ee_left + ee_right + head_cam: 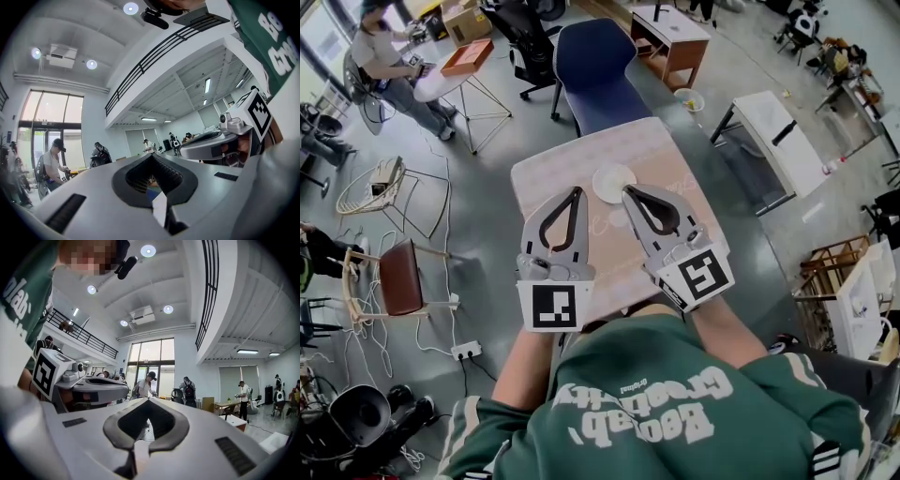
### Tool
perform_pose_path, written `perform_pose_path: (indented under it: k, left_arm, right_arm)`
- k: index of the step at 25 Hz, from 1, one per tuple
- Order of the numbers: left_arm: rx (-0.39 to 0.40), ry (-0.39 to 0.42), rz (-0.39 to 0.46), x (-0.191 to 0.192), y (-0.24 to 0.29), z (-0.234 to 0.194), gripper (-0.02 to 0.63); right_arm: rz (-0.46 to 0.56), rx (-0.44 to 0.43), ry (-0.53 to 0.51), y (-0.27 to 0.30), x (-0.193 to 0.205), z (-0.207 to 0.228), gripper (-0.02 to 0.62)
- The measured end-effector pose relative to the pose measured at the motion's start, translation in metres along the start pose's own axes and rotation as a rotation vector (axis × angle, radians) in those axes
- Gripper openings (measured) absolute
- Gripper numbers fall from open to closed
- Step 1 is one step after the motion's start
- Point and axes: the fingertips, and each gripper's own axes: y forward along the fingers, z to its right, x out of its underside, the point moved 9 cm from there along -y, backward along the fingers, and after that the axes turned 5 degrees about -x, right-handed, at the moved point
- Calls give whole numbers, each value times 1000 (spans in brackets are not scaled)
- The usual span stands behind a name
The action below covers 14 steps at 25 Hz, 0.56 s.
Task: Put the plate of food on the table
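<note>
Head view shows me the plate (613, 182) resting on the table (562, 164) just beyond my left gripper (577, 191) and right gripper (627, 190), both clenched empty and hovering close, so I judge a careless dip could knock it askew.

This is looking like a shared lab workspace: people (149, 383) are working at desks (671, 36) under a high ceiling (154, 282), a mezzanine railing (154, 54) running overhead. Tall windows (151, 357) are letting in daylight. Office chairs (598, 75), a table (553, 173), cables (370, 309) and a power strip (467, 351) are crowding the grey floor (487, 234).
</note>
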Motion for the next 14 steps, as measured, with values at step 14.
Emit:
perform_pose_path:
  k: [14]
  left_arm:
    - [7, 50, -17, -6, 1, 12, 8]
  right_arm:
    - [20, 6, 17, -10, 1, 6, 15]
